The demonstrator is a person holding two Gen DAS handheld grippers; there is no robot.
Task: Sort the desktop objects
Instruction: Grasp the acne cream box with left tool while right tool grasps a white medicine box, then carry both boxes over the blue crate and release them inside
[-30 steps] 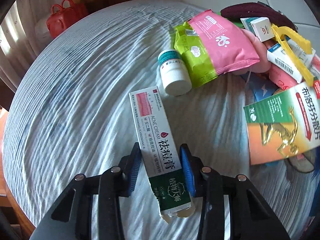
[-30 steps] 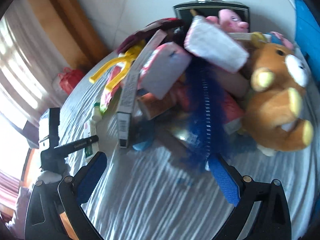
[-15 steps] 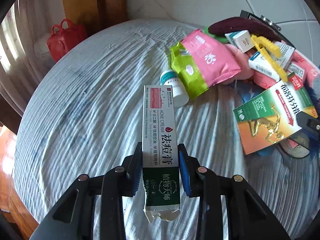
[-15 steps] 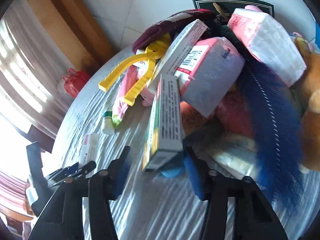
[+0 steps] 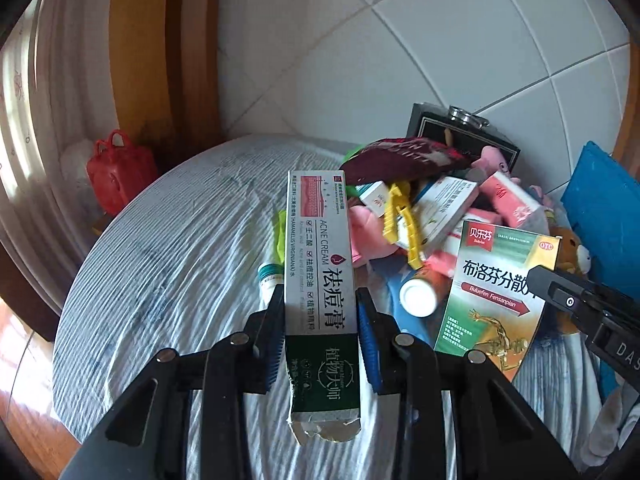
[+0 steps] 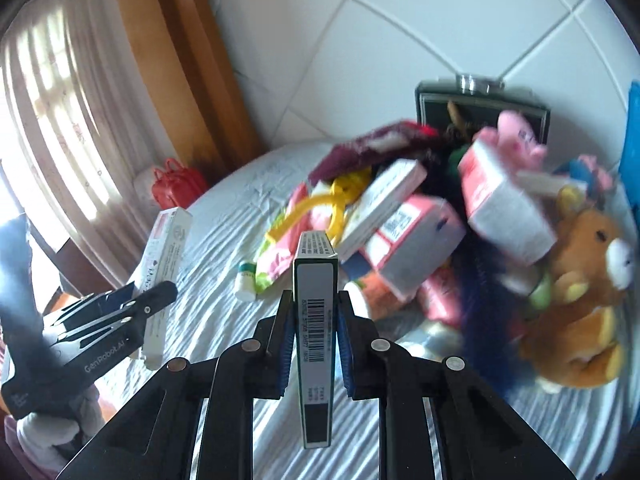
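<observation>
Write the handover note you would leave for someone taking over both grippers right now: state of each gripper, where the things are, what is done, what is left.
Left gripper: shut on the acne cream box, lifted clear of the striped tablecloth.
Right gripper: jaws have just been closing and now clamp the ibuprofen box edge-on, also off the cloth.
Still on the table: the mixed pile with pink boxes, yellow clip, two white bottles, teddy bear.
Done: two boxes picked up.
Left: set both down in their sorted spot, which the views do not show, then work through the pile.
</observation>
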